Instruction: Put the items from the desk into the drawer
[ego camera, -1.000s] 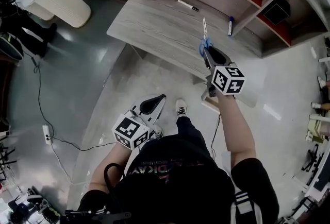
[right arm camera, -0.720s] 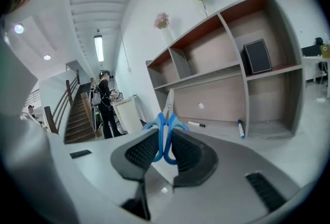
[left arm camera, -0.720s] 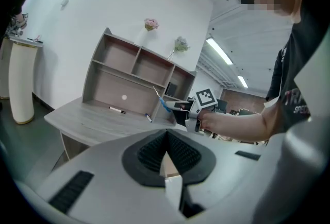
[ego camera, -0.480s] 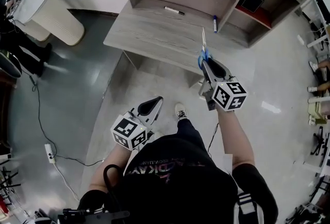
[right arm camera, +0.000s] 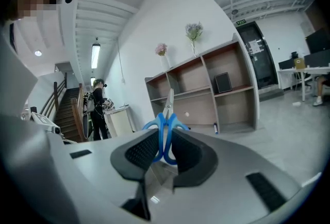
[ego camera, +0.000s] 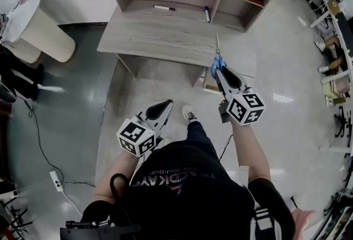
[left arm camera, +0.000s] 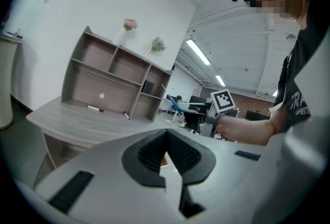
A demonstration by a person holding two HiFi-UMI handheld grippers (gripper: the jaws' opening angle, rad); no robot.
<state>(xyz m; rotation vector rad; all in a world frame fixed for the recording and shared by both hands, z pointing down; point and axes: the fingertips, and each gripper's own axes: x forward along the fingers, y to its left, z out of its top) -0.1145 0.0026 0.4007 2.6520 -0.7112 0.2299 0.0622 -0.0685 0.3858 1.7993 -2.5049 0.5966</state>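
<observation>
Before the desk (ego camera: 160, 35), scissors (ego camera: 217, 48) held aloft.
Right gripper (ego camera: 219, 69) clamps the blue handles; left gripper (ego camera: 167, 104) closed, empty. Next, likely: into the drawer.

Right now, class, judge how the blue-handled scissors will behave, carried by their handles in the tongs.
The scissors are probably stiff: their metal blades stick straight out beyond the right tongs. They may pivot or slip, since only the smooth plastic loops are pinched.
</observation>
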